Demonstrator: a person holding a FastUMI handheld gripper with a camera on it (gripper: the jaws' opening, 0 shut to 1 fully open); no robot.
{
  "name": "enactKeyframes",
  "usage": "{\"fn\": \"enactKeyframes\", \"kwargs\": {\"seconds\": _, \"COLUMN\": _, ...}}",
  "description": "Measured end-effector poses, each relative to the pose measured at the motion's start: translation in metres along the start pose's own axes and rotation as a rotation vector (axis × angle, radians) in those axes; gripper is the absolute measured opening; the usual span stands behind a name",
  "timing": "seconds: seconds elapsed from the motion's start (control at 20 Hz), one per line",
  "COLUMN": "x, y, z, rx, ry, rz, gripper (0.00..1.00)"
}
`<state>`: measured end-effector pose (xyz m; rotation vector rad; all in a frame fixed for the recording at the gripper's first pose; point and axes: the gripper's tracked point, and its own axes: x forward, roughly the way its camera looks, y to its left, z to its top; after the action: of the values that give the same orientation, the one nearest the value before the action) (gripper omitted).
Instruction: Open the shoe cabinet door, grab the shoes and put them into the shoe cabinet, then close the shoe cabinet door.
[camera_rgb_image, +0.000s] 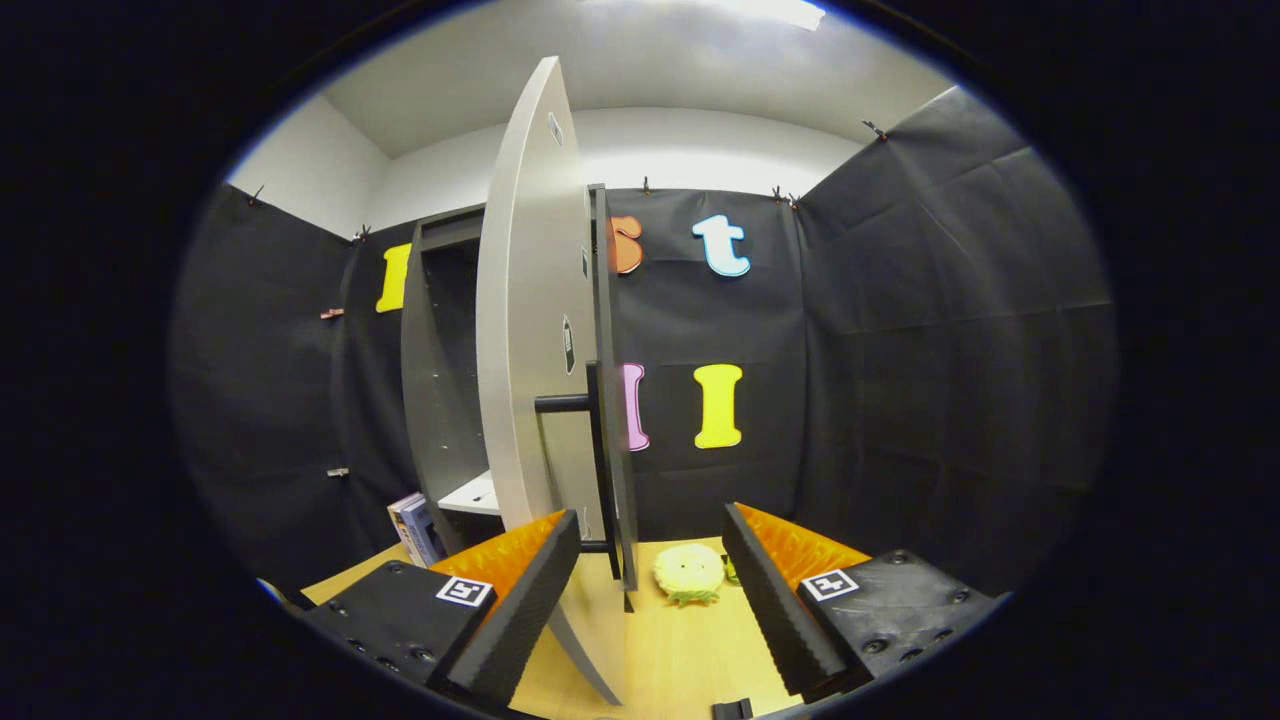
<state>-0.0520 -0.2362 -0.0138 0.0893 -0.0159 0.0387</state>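
Note:
The shoe cabinet stands ahead on the left, dark grey, with its pale door swung wide open toward me and seen almost edge on. The door's black bar handle runs down its right side. My gripper is open, fingers wide apart. The door's lower edge passes between them, close to the left finger, and the right finger is well apart from it. A yellow fluffy shoe lies on the wooden floor just beyond the fingers, right of the door. A white shelf shows inside the cabinet.
A small box or book stack leans at the cabinet's foot on the left. Black cloth walls close the booth behind and on both sides. A small dark object sits at the near floor edge.

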Motion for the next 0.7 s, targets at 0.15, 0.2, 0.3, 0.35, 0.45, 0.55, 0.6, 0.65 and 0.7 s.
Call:
{"fn": "enactKeyframes", "kwargs": {"seconds": 0.15, "x": 0.001, "y": 0.023, "z": -0.004, "rx": 0.0, "ry": -0.001, "rz": 0.059, "gripper": 0.98}}
{"fn": "enactKeyframes", "kwargs": {"seconds": 0.2, "x": 0.003, "y": 0.03, "z": -0.004, "rx": -0.015, "ry": 0.001, "rz": 0.069, "gripper": 0.98}}
{"fn": "enactKeyframes", "kwargs": {"seconds": 0.3, "x": 0.007, "y": 0.05, "z": -0.008, "rx": -0.02, "ry": 0.012, "rz": 0.106, "gripper": 0.97}}
{"fn": "enactKeyframes", "kwargs": {"seconds": 0.35, "x": 0.009, "y": 0.064, "z": -0.011, "rx": -0.015, "ry": 0.022, "rz": 0.128, "gripper": 0.98}}
{"fn": "enactKeyframes", "kwargs": {"seconds": 0.45, "x": 0.014, "y": 0.082, "z": -0.012, "rx": -0.024, "ry": 0.018, "rz": 0.147, "gripper": 0.98}}
{"fn": "enactKeyframes", "kwargs": {"seconds": 0.55, "x": 0.018, "y": 0.099, "z": -0.015, "rx": -0.032, "ry": 0.017, "rz": 0.164, "gripper": 0.98}}
{"fn": "enactKeyframes", "kwargs": {"seconds": 0.6, "x": 0.021, "y": 0.107, "z": -0.017, "rx": -0.026, "ry": 0.016, "rz": 0.169, "gripper": 0.98}}
{"fn": "enactKeyframes", "kwargs": {"seconds": 0.65, "x": 0.025, "y": 0.113, "z": -0.021, "rx": -0.019, "ry": 0.024, "rz": 0.164, "gripper": 0.98}}
{"fn": "enactKeyframes", "kwargs": {"seconds": 0.7, "x": 0.03, "y": 0.117, "z": -0.028, "rx": -0.011, "ry": 0.042, "rz": 0.155, "gripper": 0.97}}
